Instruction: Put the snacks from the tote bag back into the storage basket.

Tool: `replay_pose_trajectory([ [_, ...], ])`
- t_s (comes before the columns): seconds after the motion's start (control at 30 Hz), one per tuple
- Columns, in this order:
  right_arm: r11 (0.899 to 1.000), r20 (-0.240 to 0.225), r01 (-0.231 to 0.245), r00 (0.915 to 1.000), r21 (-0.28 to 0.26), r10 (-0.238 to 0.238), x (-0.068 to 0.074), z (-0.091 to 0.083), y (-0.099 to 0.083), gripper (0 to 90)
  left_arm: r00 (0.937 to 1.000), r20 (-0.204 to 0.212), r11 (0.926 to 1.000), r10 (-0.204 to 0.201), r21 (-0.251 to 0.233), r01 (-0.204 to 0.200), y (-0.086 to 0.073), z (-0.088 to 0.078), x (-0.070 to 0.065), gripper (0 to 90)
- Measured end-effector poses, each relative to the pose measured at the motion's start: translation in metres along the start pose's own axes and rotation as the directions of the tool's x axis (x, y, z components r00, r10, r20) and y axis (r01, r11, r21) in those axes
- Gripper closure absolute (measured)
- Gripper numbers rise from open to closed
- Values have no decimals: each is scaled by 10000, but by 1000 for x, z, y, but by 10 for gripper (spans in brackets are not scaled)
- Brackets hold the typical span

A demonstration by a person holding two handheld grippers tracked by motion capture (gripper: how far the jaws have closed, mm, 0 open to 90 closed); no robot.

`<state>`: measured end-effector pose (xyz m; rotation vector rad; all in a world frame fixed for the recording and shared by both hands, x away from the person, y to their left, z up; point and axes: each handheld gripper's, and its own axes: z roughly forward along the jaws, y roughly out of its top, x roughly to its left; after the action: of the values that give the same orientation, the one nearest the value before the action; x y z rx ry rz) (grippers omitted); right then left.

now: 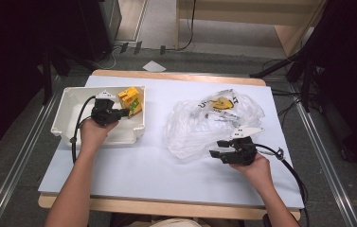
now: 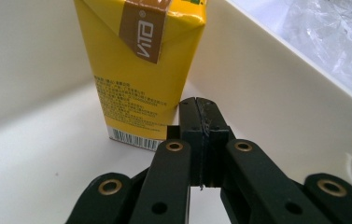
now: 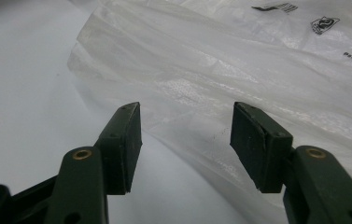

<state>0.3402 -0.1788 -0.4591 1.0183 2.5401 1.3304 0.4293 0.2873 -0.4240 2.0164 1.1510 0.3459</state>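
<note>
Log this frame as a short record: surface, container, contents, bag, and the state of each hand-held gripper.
surface: white table top
container: white bin, at the table's left
contents: yellow drink carton standing in the bin
bag: clear plastic bag lying right of the bin, something yellow inside
left hand-held gripper: jaws shut, empty, inside the bin close beside the carton
right hand-held gripper: jaws open, at the bag's edge, nothing gripped

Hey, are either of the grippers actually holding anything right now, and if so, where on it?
Nothing is held. The left gripper is shut on nothing beside the yellow carton in the white bin. The right gripper is open at the plastic bag.
</note>
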Motion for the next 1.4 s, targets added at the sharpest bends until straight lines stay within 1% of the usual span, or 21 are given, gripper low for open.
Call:
replay_pose_trajectory([
  [0.23,10000,35,-47,10000,-43,47,1,0,0,448,9999,31,9999,-105,-14,105,0,0,2,900],
  [0.33,10000,15,-6,10000,29,6,1,0,0,448,9999,8,9999,-128,-12,128,0,-1,4,900],
  [0.63,10000,12,20,10000,12,-20,1,0,0,449,9994,-30,9994,-343,-106,342,-1,0,8,900],
  [0.77,10000,10,34,10000,35,-34,1,1,0,450,9988,36,9987,-491,-131,491,-1,0,10,900],
  [0.9,10000,-32,49,10000,28,-49,1,1,-1,450,9988,-4,9988,-480,-106,480,-1,0,11,900],
  [1.13,10000,-23,22,10000,86,-22,2,1,-1,451,9982,-36,9981,-599,-134,598,-1,0,14,900],
  [1.23,10000,-14,29,10000,83,-29,2,1,-1,451,9982,-125,9982,-586,-102,585,0,1,14,900],
  [1.4,9999,-8,48,10000,106,-48,2,1,-1,452,9978,-139,9979,-641,-128,639,0,0,16,900],
])
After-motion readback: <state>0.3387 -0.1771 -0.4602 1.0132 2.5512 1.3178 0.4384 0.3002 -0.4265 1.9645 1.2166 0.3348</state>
